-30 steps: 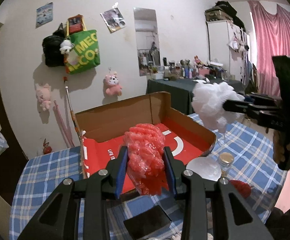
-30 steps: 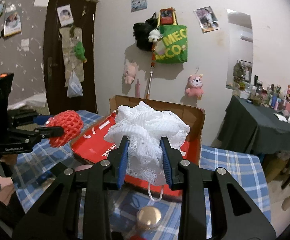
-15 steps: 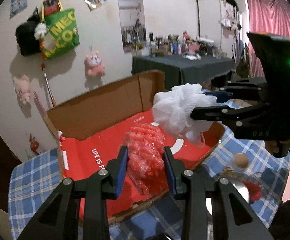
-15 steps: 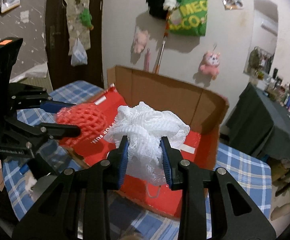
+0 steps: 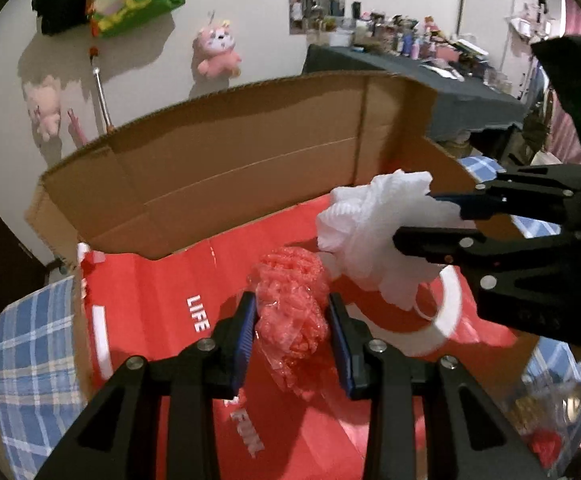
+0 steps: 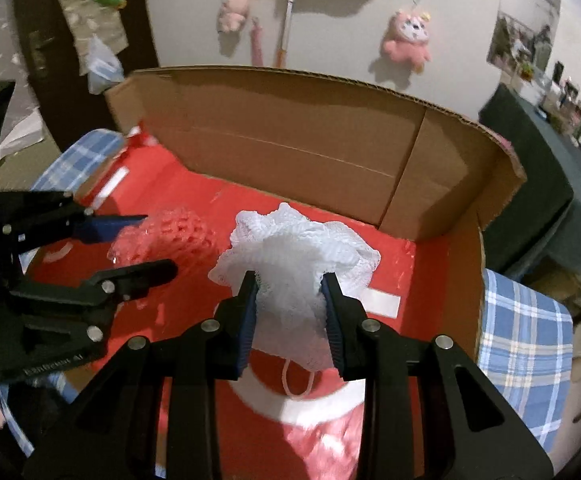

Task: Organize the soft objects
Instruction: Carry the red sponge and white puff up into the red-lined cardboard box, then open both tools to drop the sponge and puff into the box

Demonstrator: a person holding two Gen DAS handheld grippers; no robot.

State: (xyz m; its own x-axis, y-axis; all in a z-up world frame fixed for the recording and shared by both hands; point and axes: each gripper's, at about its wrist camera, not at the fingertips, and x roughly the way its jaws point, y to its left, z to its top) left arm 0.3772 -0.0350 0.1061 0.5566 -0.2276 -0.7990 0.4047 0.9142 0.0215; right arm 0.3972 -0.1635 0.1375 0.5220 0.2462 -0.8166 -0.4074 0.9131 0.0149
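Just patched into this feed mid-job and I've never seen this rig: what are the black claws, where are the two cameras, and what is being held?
Each claw is a hand-held two-finger gripper carried by a person, with a fisheye camera looking along its fingers. One picture comes from the left gripper, which is shut on a red foam net. The other comes from the right gripper, shut on a white mesh bath puff. Each gripper also appears at the side of the other's view. Both hover over an open cardboard box with a red floor, on a blue plaid tablecloth.
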